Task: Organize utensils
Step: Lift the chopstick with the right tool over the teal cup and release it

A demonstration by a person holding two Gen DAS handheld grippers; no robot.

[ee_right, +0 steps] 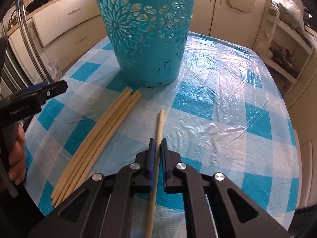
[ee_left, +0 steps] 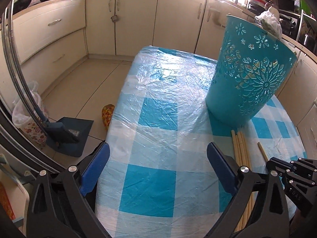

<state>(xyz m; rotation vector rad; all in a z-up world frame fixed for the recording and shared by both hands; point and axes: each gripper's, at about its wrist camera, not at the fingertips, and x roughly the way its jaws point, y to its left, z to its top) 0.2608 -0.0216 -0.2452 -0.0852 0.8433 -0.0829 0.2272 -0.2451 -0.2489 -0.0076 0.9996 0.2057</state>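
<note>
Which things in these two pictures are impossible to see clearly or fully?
- Inside of the teal basket: right wrist view cuts off its rim; left wrist view sees only its wall.
- Rear end of the single chopstick: hidden under the right tool.
- Near ends of the chopstick bundle: left wrist view, behind the left tool.

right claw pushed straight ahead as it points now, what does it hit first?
Probably the teal basket, though depth is unclear. The right claw, shut on a single chopstick, points that chopstick at the basket's base.
</note>
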